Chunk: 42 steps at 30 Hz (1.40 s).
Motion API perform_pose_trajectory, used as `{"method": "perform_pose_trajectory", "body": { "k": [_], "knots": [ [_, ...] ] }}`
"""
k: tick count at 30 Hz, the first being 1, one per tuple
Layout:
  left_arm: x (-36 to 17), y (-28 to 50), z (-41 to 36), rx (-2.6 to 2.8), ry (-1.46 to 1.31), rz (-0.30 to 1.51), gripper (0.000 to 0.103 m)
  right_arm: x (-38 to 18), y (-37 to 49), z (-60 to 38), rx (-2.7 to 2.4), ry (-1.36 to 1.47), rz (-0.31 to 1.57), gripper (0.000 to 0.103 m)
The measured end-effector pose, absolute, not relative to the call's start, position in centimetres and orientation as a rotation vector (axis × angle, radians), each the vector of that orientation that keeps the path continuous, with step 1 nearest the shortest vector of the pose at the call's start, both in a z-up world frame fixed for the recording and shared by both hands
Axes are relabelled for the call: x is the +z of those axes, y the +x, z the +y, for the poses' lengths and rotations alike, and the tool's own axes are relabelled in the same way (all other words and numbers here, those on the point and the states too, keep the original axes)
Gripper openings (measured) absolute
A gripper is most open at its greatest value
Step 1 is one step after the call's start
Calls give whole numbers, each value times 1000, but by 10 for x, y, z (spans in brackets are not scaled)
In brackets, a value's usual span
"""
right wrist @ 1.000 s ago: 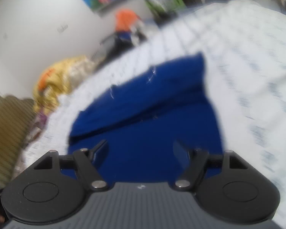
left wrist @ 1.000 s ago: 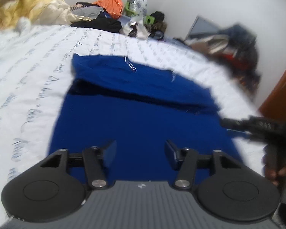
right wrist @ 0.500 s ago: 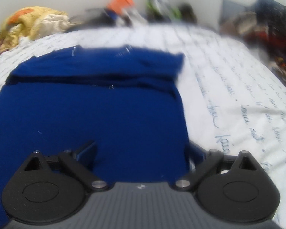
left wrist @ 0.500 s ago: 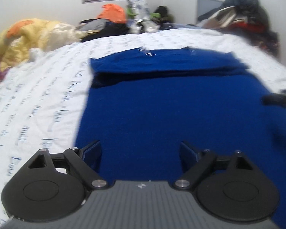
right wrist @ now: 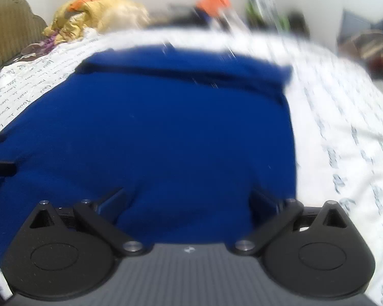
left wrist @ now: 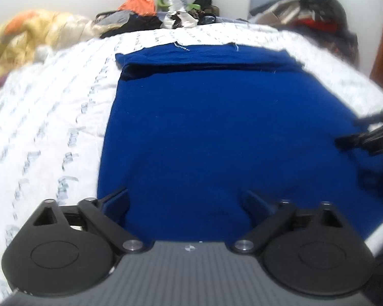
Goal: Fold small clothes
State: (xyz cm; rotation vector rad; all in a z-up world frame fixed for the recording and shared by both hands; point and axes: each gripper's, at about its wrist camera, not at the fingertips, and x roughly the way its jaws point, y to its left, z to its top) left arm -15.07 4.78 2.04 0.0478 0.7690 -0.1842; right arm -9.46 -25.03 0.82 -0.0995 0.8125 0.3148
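Two grippers, left (left wrist: 185, 201) and right (right wrist: 187, 201), fingers spread wide, over smooth blue shirt (left wrist: 217, 132), script-printed white sheet (left wrist: 51, 117).

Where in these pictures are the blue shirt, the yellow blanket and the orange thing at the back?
blue shirt (left wrist: 217, 132), left wrist view, middle of the flat cloth.
yellow blanket (right wrist: 99, 12), right wrist view, top of the crumpled heap.
orange thing (left wrist: 138, 1), left wrist view, its centre, on the far pile.
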Motion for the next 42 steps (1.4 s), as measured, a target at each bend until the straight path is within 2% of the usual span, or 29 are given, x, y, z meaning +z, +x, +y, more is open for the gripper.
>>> {"method": "perform_pose_trajectory", "body": {
  "k": [5,7,8,12,14,17,20,25,30,37,42],
  "knots": [
    [19,-162,23,-289,87,770,93,22,-117,-216,452,-93,803,103],
    [10,-169,21,-292,145,768,102,8,-128,-204,458,-195,799,103],
    [9,-174,26,-293,142,766,103,4,-141,-208,474,-218,737,103],
    [10,-194,47,-279,121,775,103,1,-165,-249,448,-157,735,103],
    [17,-205,55,-230,96,768,97,4,-176,-261,440,-153,747,103],
    [25,-217,81,-169,-29,784,96,21,-170,-274,383,-47,864,103],
    [32,-218,111,-145,-209,811,95,33,-171,-307,327,86,837,103],
    [52,-195,108,-185,-293,742,96,43,-143,-330,294,248,827,103],
    [59,-130,49,-249,-123,651,99,59,-76,-277,302,129,614,103],
    [38,-34,20,-88,-121,643,99,18,55,-219,124,54,804,103],
    [22,-34,15,-82,-40,672,103,1,44,-208,81,2,699,103]
  ]
}}
